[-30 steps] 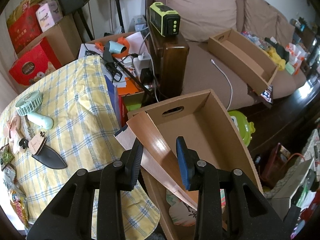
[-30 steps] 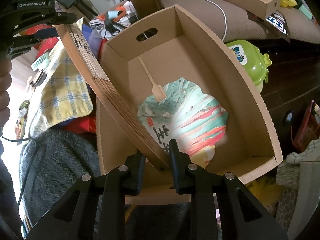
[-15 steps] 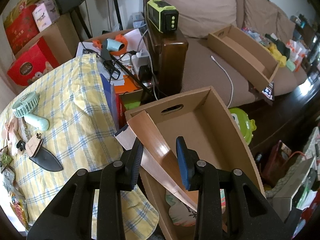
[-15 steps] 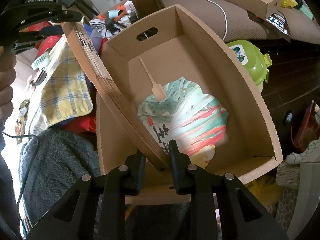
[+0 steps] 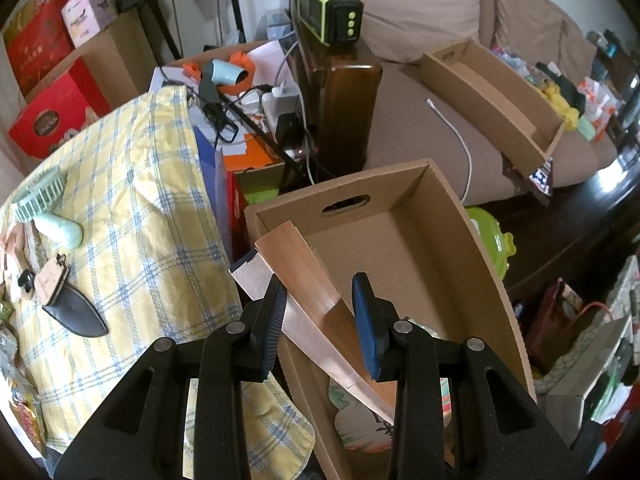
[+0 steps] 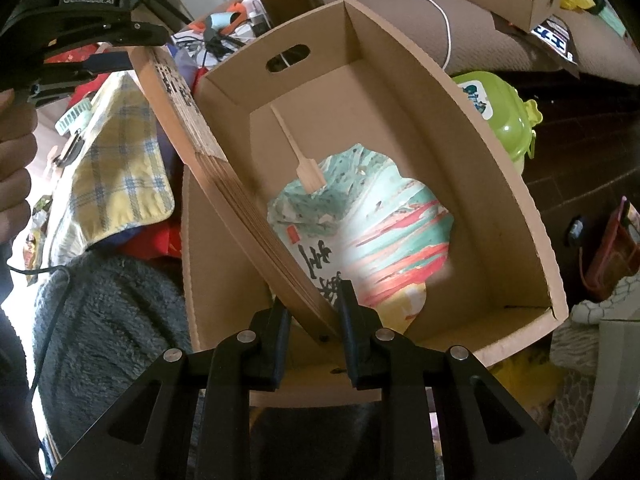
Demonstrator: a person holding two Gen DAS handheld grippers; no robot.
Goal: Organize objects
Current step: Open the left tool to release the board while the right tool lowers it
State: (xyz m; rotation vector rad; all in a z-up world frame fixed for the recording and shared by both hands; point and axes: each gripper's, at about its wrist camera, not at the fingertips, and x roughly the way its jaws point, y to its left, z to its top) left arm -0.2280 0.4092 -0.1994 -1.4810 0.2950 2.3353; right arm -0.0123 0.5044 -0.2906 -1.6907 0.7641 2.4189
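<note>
A folded wooden fan (image 5: 304,272) slants over the left wall of an open cardboard box (image 5: 472,232). My left gripper (image 5: 320,300) is shut on its wide upper end. In the right wrist view the same folded fan (image 6: 224,184) runs down to my right gripper (image 6: 312,312), which is shut on its narrow pivot end at the near rim of the box (image 6: 480,140). The left gripper (image 6: 142,48) shows at the top left, with a hand (image 6: 12,168) behind it. A round painted paper fan (image 6: 380,224) lies flat on the box floor.
A yellow plaid cloth (image 5: 132,208) left of the box carries a mint handheld fan (image 5: 44,208) and a dark pouch (image 5: 76,316). A green lidded container (image 6: 500,116) sits right of the box. A second cardboard tray (image 5: 492,92) lies on the sofa behind.
</note>
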